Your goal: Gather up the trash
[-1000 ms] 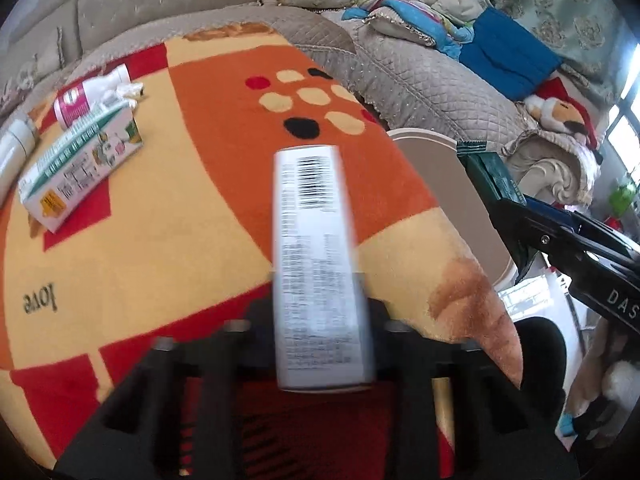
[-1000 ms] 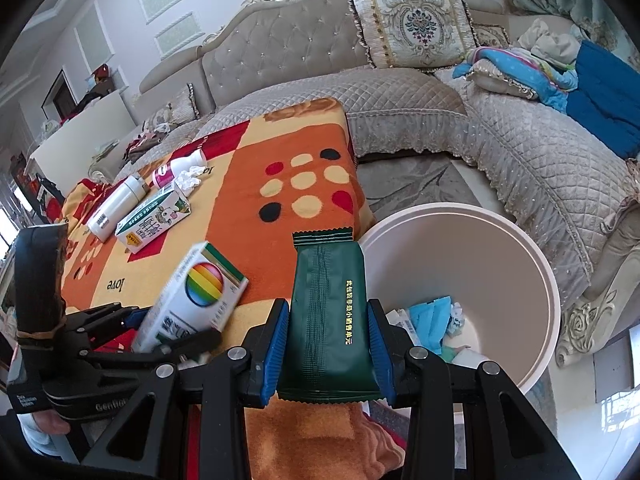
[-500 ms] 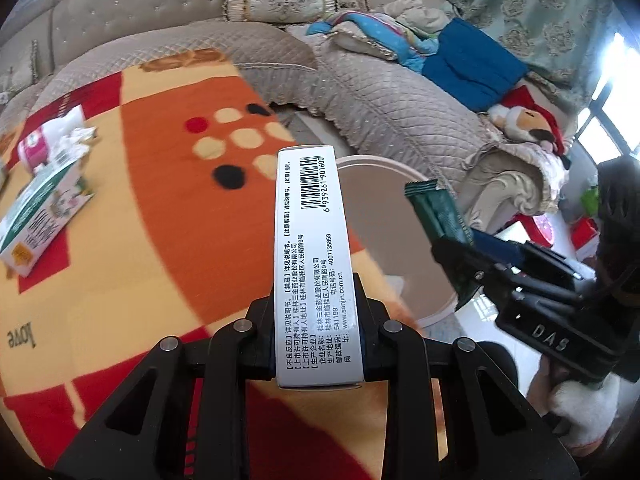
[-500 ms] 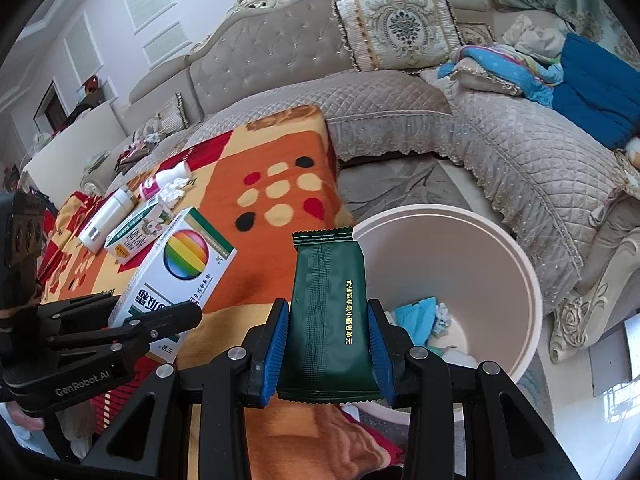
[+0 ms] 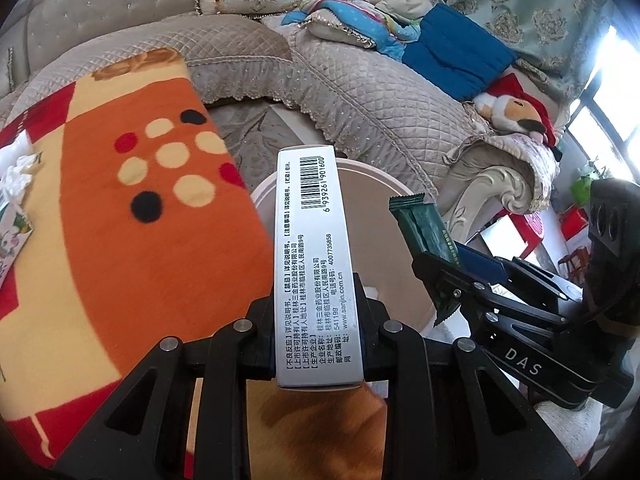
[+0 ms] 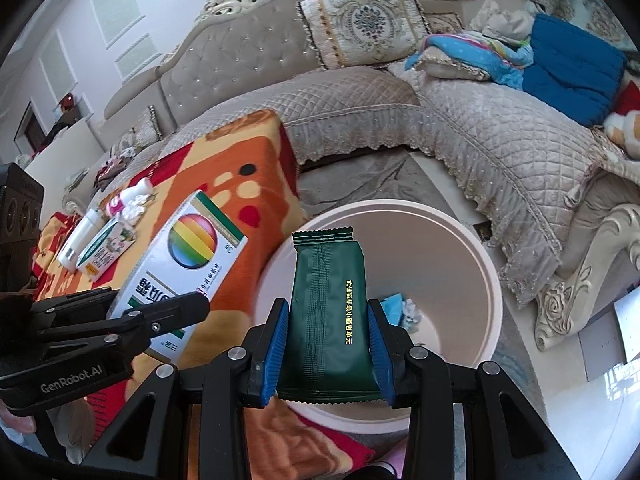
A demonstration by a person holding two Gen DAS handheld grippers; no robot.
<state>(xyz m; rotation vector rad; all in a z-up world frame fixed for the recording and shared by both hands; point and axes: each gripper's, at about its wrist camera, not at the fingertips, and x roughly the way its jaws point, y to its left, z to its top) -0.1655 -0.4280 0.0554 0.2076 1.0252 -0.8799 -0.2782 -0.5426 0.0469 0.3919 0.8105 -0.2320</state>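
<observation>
Trash here means two light pieces carried toward the pale round bin (image 6: 490, 280): a white medicine carton (image 5: 316, 264) and a dark green foil sachet (image 6: 330, 312). The carton looks like thin cardboard, probably empty or nearly so, stiff along its length but easy to crush across its flat faces; holding it near the lower end across its narrow sides, as now, leaves most of it sticking out forward. The sachet is soft, flat and likely slick, so a hold across its width near the bottom seam seems the safest place, since it could slide out of a loose pinch. The left hand-held gripper (image 5: 318, 344) is narrowed to the carton's width and clamps it on both sides, the barcode end reaching over the near rim of the bin. The right hand-held gripper (image 6: 328, 352) has its blue pads (image 6: 276, 344) pressed against the sachet's two edges, the packet standing upright between them directly over the bin's mouth, where blue and white scraps already lie at the bottom. More litter remains on the orange patterned blanket (image 6: 256, 160) covering the table: a small green-and-white box (image 6: 104, 248), a white bottle (image 6: 78, 236) and crumpled tissue (image 6: 134, 206), well apart from the bin.
</observation>
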